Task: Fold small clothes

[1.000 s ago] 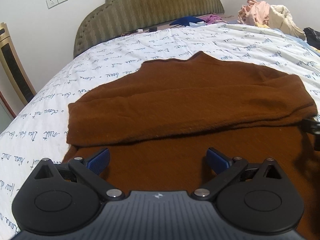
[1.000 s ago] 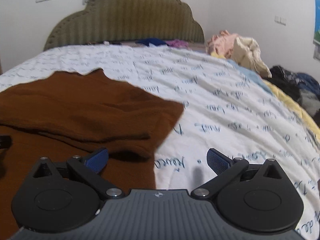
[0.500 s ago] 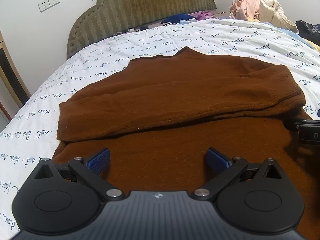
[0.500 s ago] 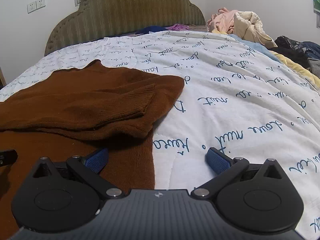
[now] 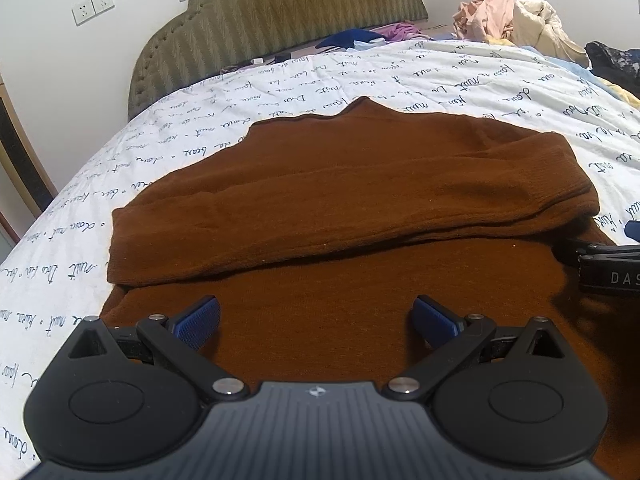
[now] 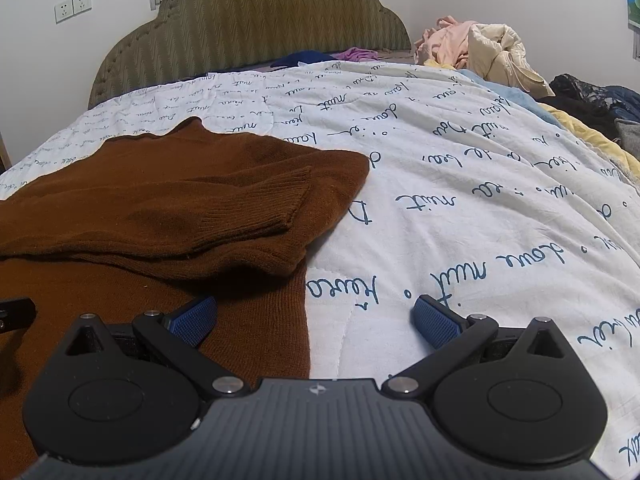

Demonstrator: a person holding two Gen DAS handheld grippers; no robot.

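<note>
A brown knitted sweater [image 5: 340,184] lies flat on the bed, its sleeves folded across the body. In the right wrist view the sweater [image 6: 168,208] fills the left half, a ribbed cuff [image 6: 280,208] on top. My left gripper [image 5: 316,318] is open low over the sweater's near part, nothing between its blue pads. My right gripper [image 6: 314,318] is open too, straddling the sweater's right edge, left pad over the knit, right pad over the sheet. The right gripper's black body [image 5: 608,264] shows at the right edge of the left wrist view.
The bed has a white quilt [image 6: 460,184] printed with dark script and an olive padded headboard [image 6: 248,24]. A heap of pale clothes [image 6: 480,52] lies at the far right, dark garments [image 6: 592,96] beside it. Blue and purple items [image 5: 372,36] lie by the headboard.
Both grippers have dropped lower and closer to the sweater, staying open. The sweater itself has not moved.
</note>
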